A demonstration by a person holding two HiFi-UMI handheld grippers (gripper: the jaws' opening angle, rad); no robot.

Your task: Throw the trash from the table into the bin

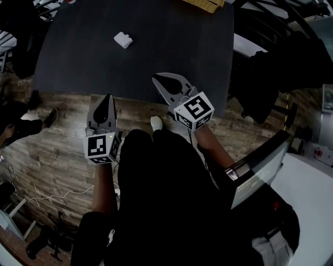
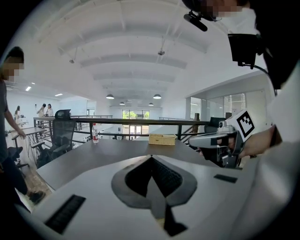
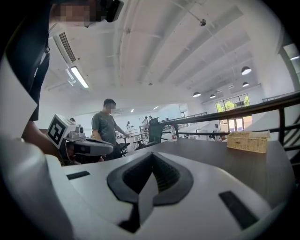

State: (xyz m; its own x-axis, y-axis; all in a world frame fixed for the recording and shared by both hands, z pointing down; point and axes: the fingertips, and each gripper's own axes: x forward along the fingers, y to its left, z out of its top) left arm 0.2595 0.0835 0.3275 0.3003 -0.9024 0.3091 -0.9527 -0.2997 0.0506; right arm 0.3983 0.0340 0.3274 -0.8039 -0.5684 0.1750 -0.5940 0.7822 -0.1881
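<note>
A small white crumpled piece of trash (image 1: 123,39) lies on the dark table (image 1: 171,47) towards its far left. Both grippers hang in front of the table's near edge, short of the trash. My left gripper (image 1: 108,97) is over the wooden floor with its jaws shut and nothing between them. My right gripper (image 1: 157,78) reaches just over the table's near edge, also shut and empty. In the left gripper view the shut jaws (image 2: 151,159) point across the tabletop (image 2: 98,152), with the right gripper (image 2: 220,139) alongside. The right gripper view shows its closed jaws (image 3: 152,155) and the left gripper (image 3: 84,146).
A wicker basket (image 1: 205,5) (image 2: 162,138) (image 3: 247,140) stands at the table's far edge by a railing. A water bottle (image 2: 95,133) is at the far left corner. An office chair (image 2: 60,136) and a standing person (image 3: 107,127) are left of the table. A monitor (image 1: 257,174) sits to my right.
</note>
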